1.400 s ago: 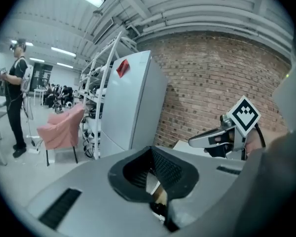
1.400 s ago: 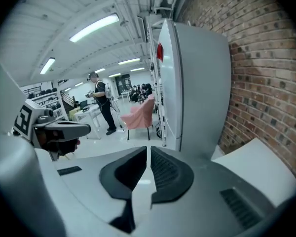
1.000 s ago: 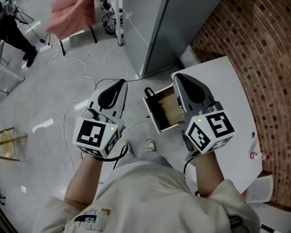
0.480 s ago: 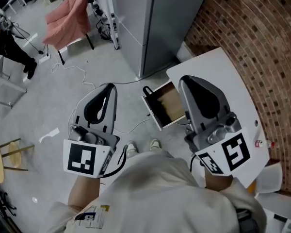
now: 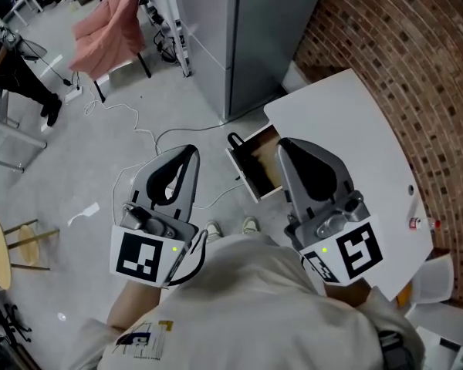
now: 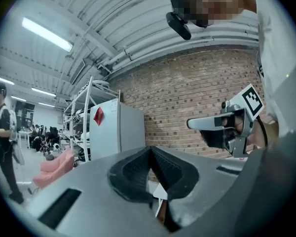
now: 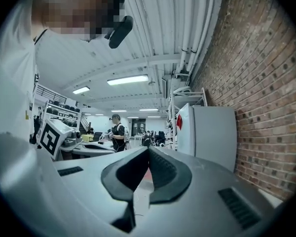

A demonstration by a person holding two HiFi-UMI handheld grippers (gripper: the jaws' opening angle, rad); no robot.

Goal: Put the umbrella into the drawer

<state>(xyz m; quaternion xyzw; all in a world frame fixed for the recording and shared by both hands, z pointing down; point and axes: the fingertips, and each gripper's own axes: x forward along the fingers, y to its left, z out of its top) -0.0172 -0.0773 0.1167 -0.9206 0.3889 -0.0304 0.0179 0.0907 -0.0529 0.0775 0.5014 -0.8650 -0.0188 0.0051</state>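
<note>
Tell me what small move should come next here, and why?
Probably look around for the umbrella: the drawer at the white table stands open, the left gripper and right gripper are shut and empty, and no umbrella is in view.

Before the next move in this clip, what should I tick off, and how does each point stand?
1. Left tool free to grasp: ok, jaws together with nothing between them.
2. Right tool free to grasp: ok, jaws together with nothing between them.
3. White-fronted wooden drawer open: ok, pulled out from under the white table.
4. Umbrella located: not ok, no view shows it.
5. Room inside the drawer: cannot tell, the right tool covers part of it in the head view.
</note>
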